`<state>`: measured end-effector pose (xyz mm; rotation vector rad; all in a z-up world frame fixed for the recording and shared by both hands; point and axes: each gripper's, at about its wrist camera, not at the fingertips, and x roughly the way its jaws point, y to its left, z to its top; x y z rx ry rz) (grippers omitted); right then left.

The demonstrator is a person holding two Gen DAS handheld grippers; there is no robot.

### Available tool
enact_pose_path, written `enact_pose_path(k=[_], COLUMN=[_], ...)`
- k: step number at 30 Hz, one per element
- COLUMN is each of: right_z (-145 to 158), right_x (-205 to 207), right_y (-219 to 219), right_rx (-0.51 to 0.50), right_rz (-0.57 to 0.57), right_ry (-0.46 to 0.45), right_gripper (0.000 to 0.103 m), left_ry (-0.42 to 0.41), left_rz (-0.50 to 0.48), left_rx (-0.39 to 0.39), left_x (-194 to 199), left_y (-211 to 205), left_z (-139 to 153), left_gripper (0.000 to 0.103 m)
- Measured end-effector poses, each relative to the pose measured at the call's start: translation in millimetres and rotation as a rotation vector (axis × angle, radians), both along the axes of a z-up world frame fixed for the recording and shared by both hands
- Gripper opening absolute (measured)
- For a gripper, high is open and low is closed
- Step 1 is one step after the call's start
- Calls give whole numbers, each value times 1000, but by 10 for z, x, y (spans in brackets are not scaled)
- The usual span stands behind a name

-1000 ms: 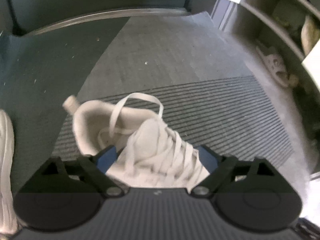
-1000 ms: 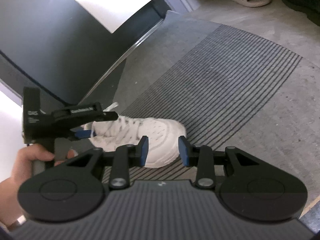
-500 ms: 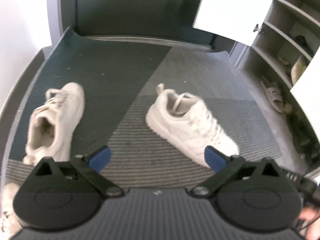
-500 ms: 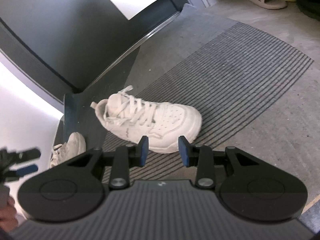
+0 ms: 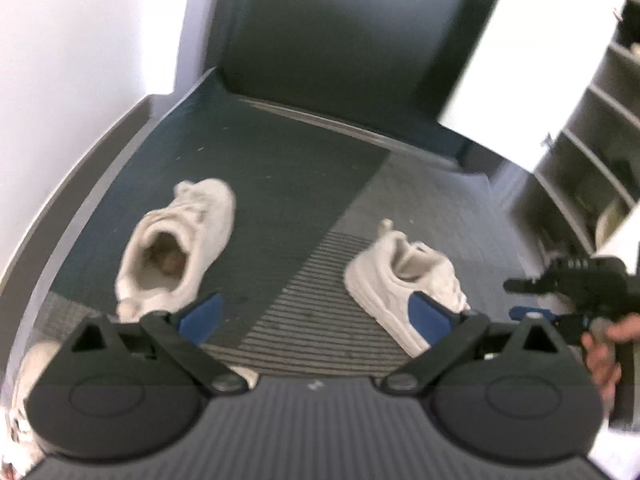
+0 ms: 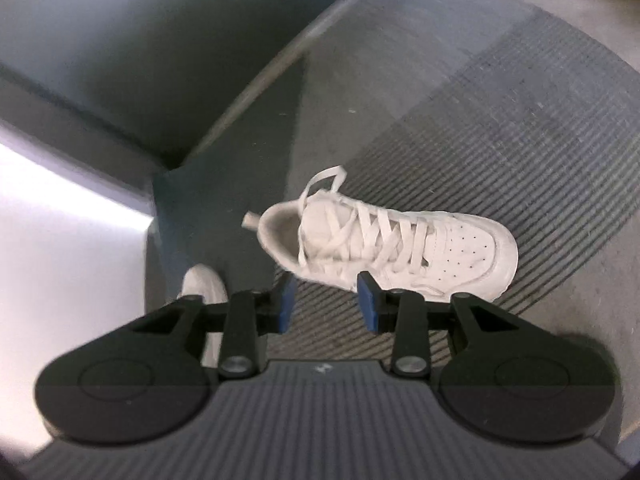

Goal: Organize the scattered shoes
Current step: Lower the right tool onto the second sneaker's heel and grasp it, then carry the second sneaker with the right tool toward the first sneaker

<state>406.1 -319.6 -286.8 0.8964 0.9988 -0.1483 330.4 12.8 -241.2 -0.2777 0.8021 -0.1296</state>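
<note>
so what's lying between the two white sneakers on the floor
Nothing lies between them. In the left wrist view the left sneaker and the right sneaker are separated only by bare dark floor and the ribbed mat.

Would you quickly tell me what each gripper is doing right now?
Left gripper: open, holding nothing.
Right gripper: open, has just been opening, nothing between its fingers.

Two black handheld grippers with blue pads

Left gripper [image 5: 316, 316]: black linkage arms on silver pivot screws, two round black discs either side of a ribbed grey body with a small white mark, blue pads on the jaws. Right gripper [image 6: 326, 304]: the same build, with triangular cut-outs in the arms. In the left view, a hand [image 5: 604, 344] grips the right gripper's black handle.
</note>
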Motion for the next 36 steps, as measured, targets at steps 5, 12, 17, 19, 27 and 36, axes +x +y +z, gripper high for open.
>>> enact_pose_path(k=[5, 12, 17, 19, 27, 36], right_z=[-22, -334, -621, -628, -676, -939], right_x=[594, 1130, 1117, 1148, 1282, 1310], right_y=[271, 554, 570, 629, 710, 733], right_rx=[-159, -311, -333, -384, -452, -530], right_rz=[50, 13, -27, 11, 59, 182], right_ry=[164, 203, 248, 268, 331, 326], right_gripper=[82, 81, 84, 84, 84, 90], left_ry=[33, 63, 63, 72, 97, 125], left_rz=[100, 159, 169, 170, 145, 162], left_rx=[-105, -174, -147, -157, -166, -215], left_x=[-3, -43, -59, -46, 12, -13], left_y=[404, 704, 714, 707, 557, 599], left_z=[-101, -84, -86, -115, -187, -281], left_gripper=[100, 101, 101, 101, 100, 100])
